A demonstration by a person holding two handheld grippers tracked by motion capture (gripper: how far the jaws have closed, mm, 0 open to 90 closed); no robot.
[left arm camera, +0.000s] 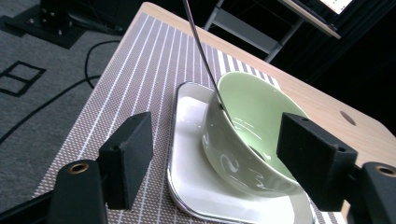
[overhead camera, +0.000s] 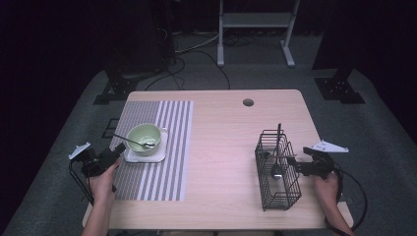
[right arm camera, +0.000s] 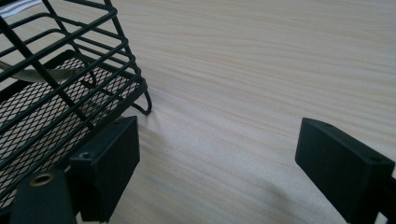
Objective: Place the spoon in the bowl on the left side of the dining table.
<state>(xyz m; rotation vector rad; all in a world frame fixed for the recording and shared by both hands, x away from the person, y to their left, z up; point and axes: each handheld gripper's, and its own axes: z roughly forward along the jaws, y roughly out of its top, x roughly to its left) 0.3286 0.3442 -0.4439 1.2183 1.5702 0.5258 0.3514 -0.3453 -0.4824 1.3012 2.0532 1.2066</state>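
Bowl [left arm camera: 254, 140] sits just beyond the released left claw [left arm camera: 224, 163], untouched.

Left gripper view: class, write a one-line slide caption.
Open left gripper faces a pale green ceramic bowl on a white square plate, a metal spoon leaning inside.

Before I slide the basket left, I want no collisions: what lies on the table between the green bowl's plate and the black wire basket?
High view: striped placemat, then bare wooden table up to the black wire basket.
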